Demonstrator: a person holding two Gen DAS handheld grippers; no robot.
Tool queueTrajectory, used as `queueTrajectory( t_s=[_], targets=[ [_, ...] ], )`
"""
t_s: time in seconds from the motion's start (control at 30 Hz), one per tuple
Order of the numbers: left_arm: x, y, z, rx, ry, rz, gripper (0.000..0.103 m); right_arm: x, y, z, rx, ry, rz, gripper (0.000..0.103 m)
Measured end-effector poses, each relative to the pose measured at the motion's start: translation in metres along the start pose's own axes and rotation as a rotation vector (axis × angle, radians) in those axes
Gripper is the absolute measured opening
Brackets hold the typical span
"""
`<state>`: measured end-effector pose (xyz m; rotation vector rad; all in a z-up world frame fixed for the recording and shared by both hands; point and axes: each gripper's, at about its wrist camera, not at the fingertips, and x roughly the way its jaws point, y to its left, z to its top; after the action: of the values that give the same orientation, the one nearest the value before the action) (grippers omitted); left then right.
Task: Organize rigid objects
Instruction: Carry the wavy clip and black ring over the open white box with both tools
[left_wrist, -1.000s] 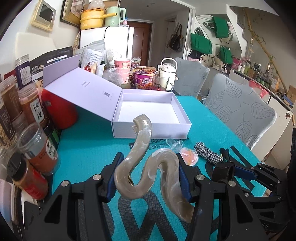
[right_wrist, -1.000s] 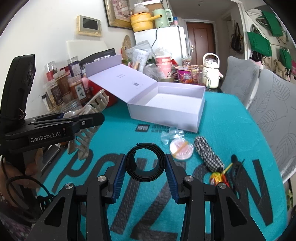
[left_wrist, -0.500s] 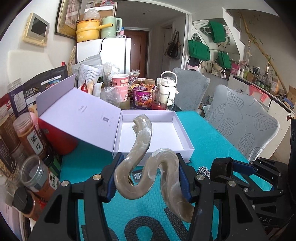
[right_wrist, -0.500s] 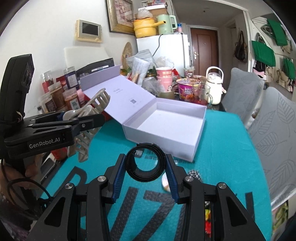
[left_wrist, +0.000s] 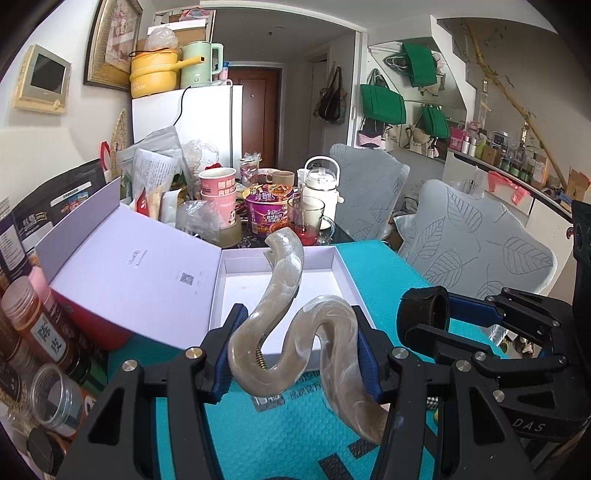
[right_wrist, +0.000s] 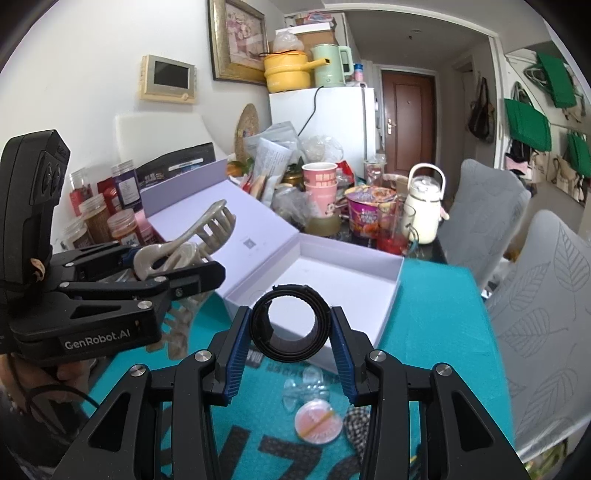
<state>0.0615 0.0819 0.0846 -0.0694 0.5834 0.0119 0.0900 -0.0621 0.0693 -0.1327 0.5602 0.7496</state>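
Marbled beige plastic claw clip (left_wrist: 291, 332) and black band (right_wrist: 290, 321), both carried above the open white box (right_wrist: 391, 295)

Left gripper (left_wrist: 295, 350): fingers closed on the clip's curved handles, spring showing, teeth pointing away toward the box. Right gripper (right_wrist: 290, 332): fingers pinching the band's outer sides, ring held upright and round. Both hover over the teal surface (right_wrist: 436, 332), just short of the box's near wall. Clip judged light, stiff, glossy and somewhat slippery; teeth likely brittle, so grip stays best on the thick handles. Band judged light and softer, apt to deform if squeezed harder. Small items lie loose on the surface below
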Motion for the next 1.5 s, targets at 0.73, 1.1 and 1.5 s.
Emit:
queueTrajectory(
  t_s=[0.73,1.1,1.5],
  targets=[
    [0.085,0.040,0.057,-0.065,-0.021,0.070,0.055,0.070,-0.042,0.063,-0.027,-0.022,-0.010,0.041],
    [0.134,0.053,0.065,-0.083,0.012,0.102,0.055,0.117,-0.070,0.080,0.053,-0.017,0.009,0.041],
    [0.189,0.055,0.044,-0.075,0.150,0.110,0.055,0.163,-0.095,0.069,0.070,0.076,-0.032,0.041]
  ],
)
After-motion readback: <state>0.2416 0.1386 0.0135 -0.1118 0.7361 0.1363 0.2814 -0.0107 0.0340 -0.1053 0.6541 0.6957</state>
